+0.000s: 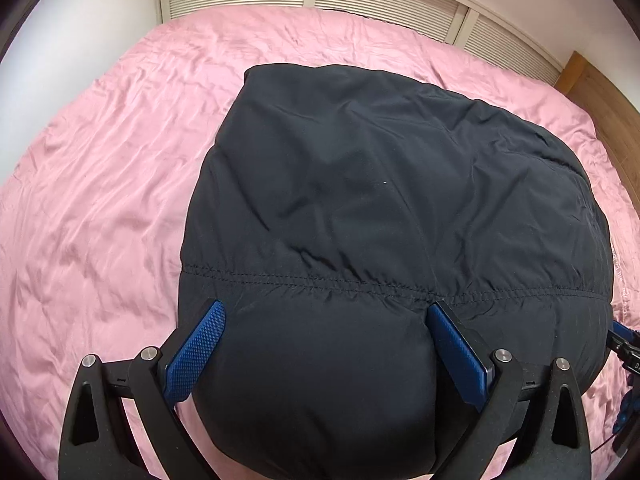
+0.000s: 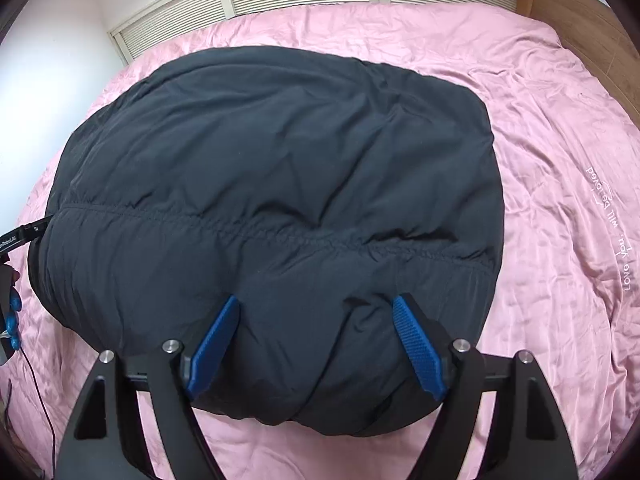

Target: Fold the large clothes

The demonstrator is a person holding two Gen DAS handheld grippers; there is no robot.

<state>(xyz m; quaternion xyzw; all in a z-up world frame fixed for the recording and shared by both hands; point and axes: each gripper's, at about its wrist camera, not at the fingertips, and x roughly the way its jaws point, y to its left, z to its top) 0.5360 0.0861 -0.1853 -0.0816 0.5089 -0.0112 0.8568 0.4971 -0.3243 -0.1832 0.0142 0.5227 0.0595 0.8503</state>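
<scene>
A black puffy jacket (image 1: 380, 200) lies folded into a thick bundle on a pink bed sheet (image 1: 100, 200). It also shows in the right wrist view (image 2: 280, 168). My left gripper (image 1: 326, 312) is open, its blue pads (image 1: 200, 348) straddling the near left edge of the bundle. My right gripper (image 2: 316, 308) is open, its blue pads (image 2: 418, 344) astride the near right part of the bundle. A stitched seam runs across the jacket just beyond both grippers. The right gripper's body shows at the right edge of the left wrist view (image 1: 624, 348).
The pink sheet (image 2: 560, 160) covers the whole bed, with white lettering (image 2: 608, 232) at the right. Slatted white panels (image 1: 380, 4) line the far wall. A wooden headboard (image 2: 580, 12) stands at the far right. A thin cable (image 2: 40, 392) trails at the left.
</scene>
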